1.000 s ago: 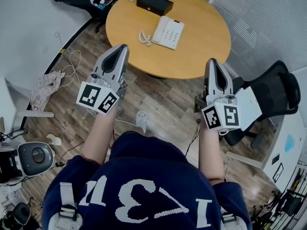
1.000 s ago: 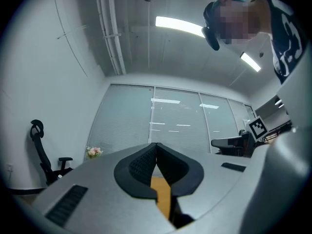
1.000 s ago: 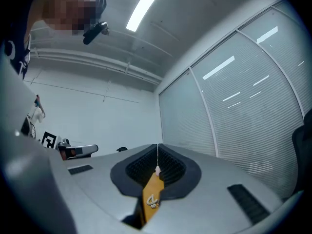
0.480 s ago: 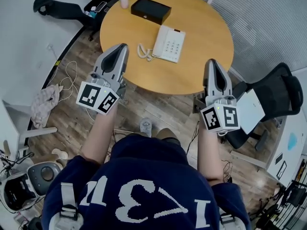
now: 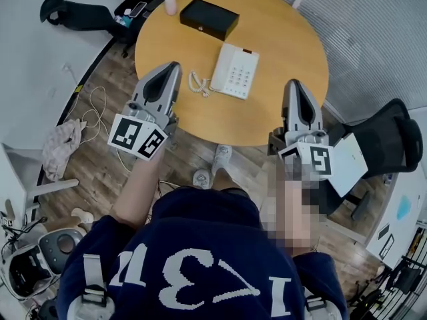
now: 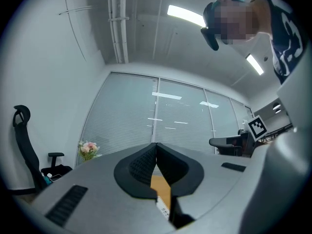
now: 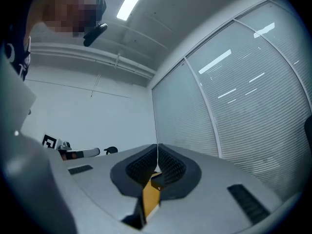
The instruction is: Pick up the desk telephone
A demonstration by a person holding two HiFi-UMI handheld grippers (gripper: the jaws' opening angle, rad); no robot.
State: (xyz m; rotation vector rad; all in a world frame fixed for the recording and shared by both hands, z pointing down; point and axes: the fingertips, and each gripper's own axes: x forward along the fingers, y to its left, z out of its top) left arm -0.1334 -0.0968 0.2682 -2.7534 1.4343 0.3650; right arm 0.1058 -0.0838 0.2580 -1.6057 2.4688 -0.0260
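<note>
Your left gripper [image 5: 173, 65] and right gripper [image 5: 294, 84] are closed, empty; grip the light, rigid phone [image 5: 239, 74] by its sides, as its handset [image 5: 222, 63] probably sits loose.

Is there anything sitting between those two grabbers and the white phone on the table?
Nothing visible blocks either one. The telephone lies on the bare table. Only its own coiled cord lies toward the left gripper; toward the right gripper there is only tabletop, and the black box sits beyond the telephone.
</note>
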